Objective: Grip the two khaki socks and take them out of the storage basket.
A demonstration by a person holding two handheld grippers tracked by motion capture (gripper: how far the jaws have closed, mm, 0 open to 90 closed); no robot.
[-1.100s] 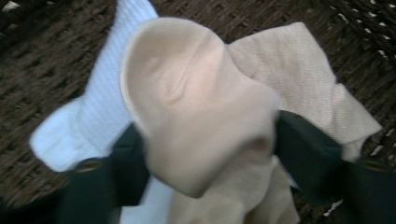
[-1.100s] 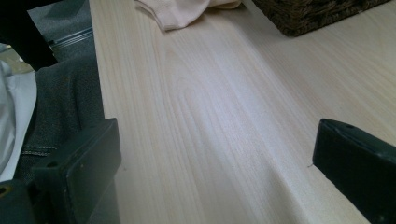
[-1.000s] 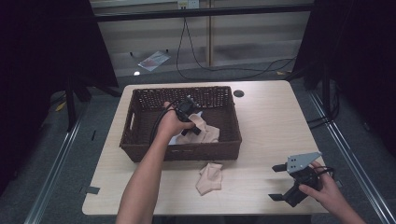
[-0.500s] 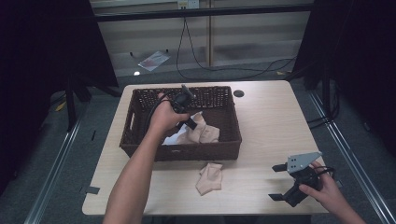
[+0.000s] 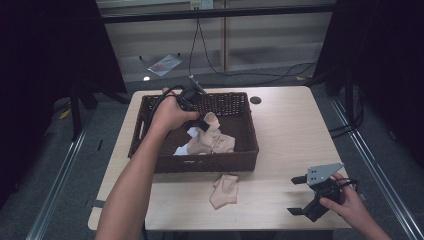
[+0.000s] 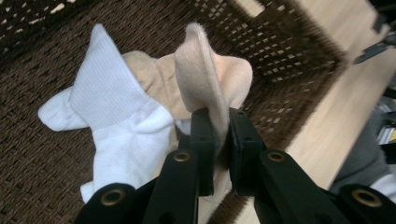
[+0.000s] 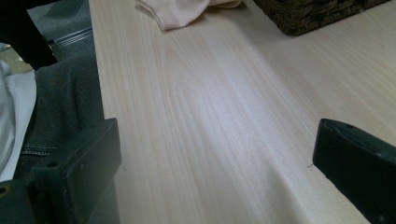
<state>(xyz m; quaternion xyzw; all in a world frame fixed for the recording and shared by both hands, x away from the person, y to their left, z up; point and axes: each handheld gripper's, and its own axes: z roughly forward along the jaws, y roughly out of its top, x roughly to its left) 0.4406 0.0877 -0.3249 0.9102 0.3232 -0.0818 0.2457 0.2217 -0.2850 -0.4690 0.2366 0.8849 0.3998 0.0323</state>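
Note:
A dark wicker basket (image 5: pixel 150 107) stands on the wooden table. Inside it my left gripper (image 5: pixel 201 123) (image 6: pixel 218 135) is shut on the edge of a beige sock (image 5: pixel 214 137) (image 6: pixel 201 70), lifting one end above the basket floor. A white sock (image 5: pixel 182 149) (image 6: pixel 114 116) lies under and beside the beige one. Another beige sock (image 5: pixel 224 190) (image 7: pixel 180 11) lies flat on the table just in front of the basket. My right gripper (image 5: pixel 299 196) rests near the table's front right corner, jaws wide open with only bare tabletop between them.
A small dark disc (image 5: pixel 256 100) sits on the table behind the basket's right end. The basket's corner (image 7: pixel 322 14) shows at the top of the right gripper view. The person's grey trouser leg (image 7: pixel 65 88) is beside the table's front edge.
My left gripper has drawn back and up toward the basket's rear wall with the beige sock in it, stretching the sock upward. The right gripper has stayed put.

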